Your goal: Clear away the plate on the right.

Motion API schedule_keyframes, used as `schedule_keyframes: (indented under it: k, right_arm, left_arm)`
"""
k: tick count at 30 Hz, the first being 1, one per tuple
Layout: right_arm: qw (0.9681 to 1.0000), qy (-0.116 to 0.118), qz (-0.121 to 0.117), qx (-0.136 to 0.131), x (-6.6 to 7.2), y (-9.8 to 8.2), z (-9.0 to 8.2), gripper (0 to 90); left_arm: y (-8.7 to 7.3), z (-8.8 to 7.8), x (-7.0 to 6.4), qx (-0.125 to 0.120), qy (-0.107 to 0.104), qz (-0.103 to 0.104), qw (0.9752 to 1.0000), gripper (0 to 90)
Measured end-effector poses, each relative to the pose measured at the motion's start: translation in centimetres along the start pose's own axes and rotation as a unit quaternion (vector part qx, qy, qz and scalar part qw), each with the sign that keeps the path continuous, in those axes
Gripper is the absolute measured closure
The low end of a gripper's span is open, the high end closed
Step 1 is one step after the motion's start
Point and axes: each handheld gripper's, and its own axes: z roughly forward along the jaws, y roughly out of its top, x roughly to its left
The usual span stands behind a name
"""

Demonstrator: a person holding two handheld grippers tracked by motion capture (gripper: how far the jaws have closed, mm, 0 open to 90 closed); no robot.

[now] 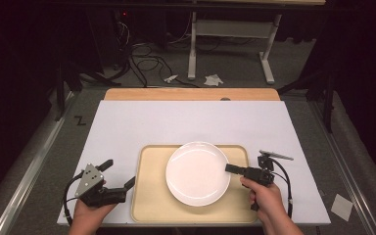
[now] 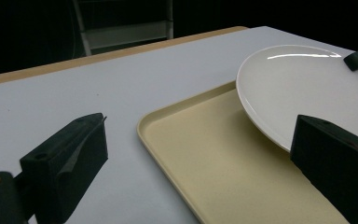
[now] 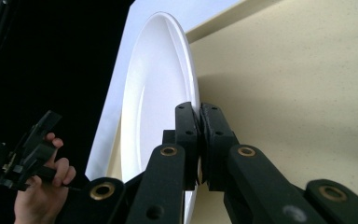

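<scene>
Surface (image 1: 127,127): white sheet over a wooden top, filling the middle of the high view.

Tray (image 1: 149,196): beige, rectangular, rounded corners, lying on the surface at lower centre of the high view.

Plate (image 1: 196,171): white, round, on the right half of the tray; its right rim is pinched. In the right gripper view it stands as a tall white oval at centre frame.

Right tool (image 1: 232,168): lower right of the high view, held in a hand; jaws closed tight on the plate's rim, one above and one beneath.

Left tool (image 1: 120,174): lower left of the high view, just beside the tray's left edge; jaws spread wide, gripping nothing.
</scene>
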Motion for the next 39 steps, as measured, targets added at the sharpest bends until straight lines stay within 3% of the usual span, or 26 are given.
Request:
schedule_keyframes:
  k: [21, 26, 39]
  right_arm:
    - [0.9995, -0.030, -0.012, 0.000, -0.17, -0.28, 0.40, 88.4]
    - [0.9995, -0.027, -0.010, 0.010, -0.46, -0.38, 0.53, 86.2]
    - [0.9979, -0.056, -0.016, 0.028, -0.88, -0.56, 0.75, 82.7]
  left_arm:
    - [0.11, 0.09, -0.08, 0.001, -0.004, 0.004, 1.0000, 4.7]
    - [0.11, 0.15, -0.11, 0.002, -0.006, 0.006, 1.0000, 4.7]
    - [0.10, 0.25, -0.22, 0.005, -0.010, 0.006, 0.9999, 4.7]
